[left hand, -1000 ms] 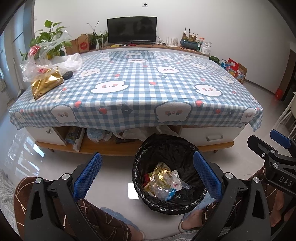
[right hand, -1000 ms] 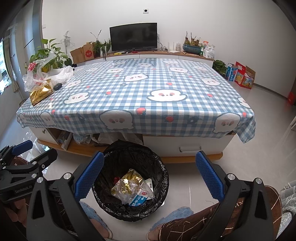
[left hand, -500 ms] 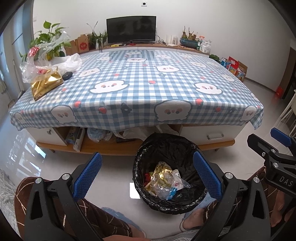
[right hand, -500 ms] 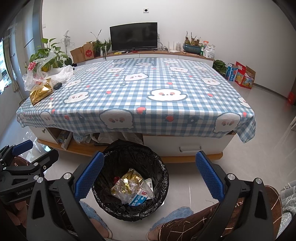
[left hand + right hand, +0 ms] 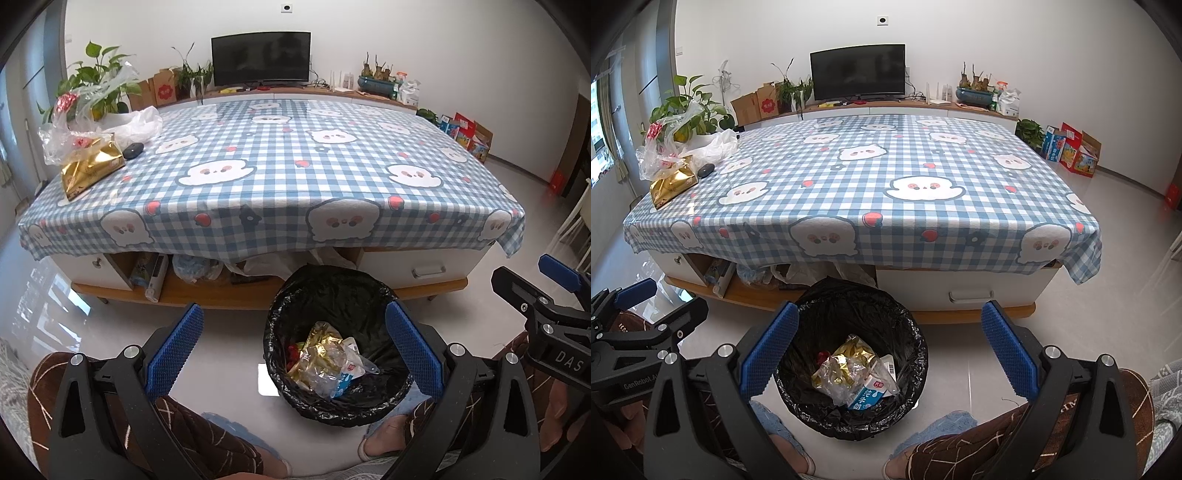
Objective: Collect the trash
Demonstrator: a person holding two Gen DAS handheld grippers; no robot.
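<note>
A bin lined with a black bag [image 5: 332, 295] [image 5: 849, 306] stands on the floor in front of the table. Inside lies trash [image 5: 325, 362] [image 5: 855, 374]: gold foil wrappers, clear plastic and a small blue-and-white carton. My left gripper [image 5: 293, 349] is open, its blue pads either side of the bin, nothing between them. My right gripper [image 5: 886, 347] is open too and empty, above the bin. A gold foil bag [image 5: 90, 168] [image 5: 672, 182] and clear plastic bags [image 5: 74, 122] [image 5: 668, 147] lie at the table's far left corner.
The low table carries a blue checked cloth [image 5: 280, 166] [image 5: 886, 177]. A dark computer mouse [image 5: 133, 149] lies by the gold bag. Clutter fills the shelf under the table [image 5: 192, 269]. A person's patterned trouser legs [image 5: 207, 439] and slippered feet [image 5: 923, 428] are beside the bin.
</note>
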